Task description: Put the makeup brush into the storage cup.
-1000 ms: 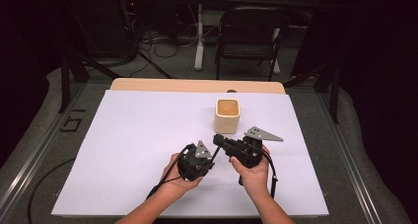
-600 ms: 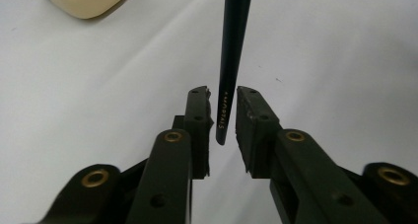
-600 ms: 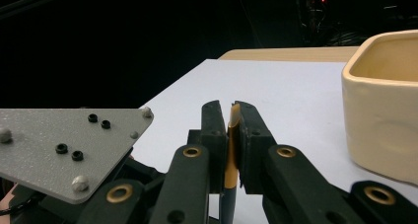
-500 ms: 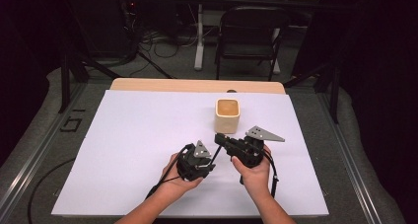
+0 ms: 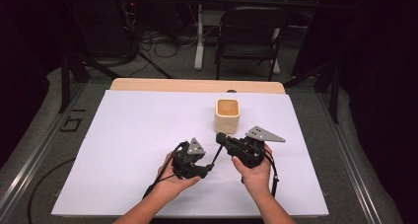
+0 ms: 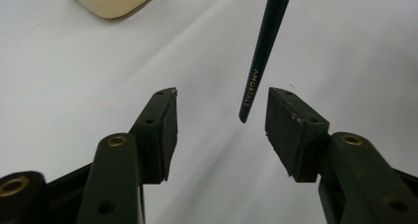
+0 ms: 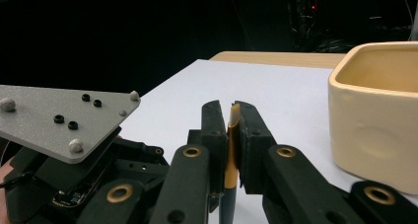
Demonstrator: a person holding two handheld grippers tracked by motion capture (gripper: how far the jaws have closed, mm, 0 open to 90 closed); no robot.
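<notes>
Since the earlier frame the left tool (image 5: 209, 167) has just been opening its jaws; little else shifts, both hands sit in about the same spot, lower centre of the high view. Left gripper view: jaws now stand apart, the dark tip of the pen (image 6: 261, 56) hangs between them, nearer the right-hand pad, touching neither as far as I can tell. Print on the pen barrel reads sideways, too small to be sure of.

Right tool (image 5: 220, 137) is clamped on the pen; right gripper view shows its yellowish upper end (image 7: 231, 135) pinched between the two pads, barrel running down out of the bottom edge. In the high view the pen (image 5: 215, 156) slants from the right tool down-left to the left tool.

Cream square cup (image 5: 227, 114) stands upright on the white bench (image 5: 123, 135), just above the right tool, centre of frame; in the right gripper view it sits at far right (image 7: 374, 120), apart from the jaws.
</notes>
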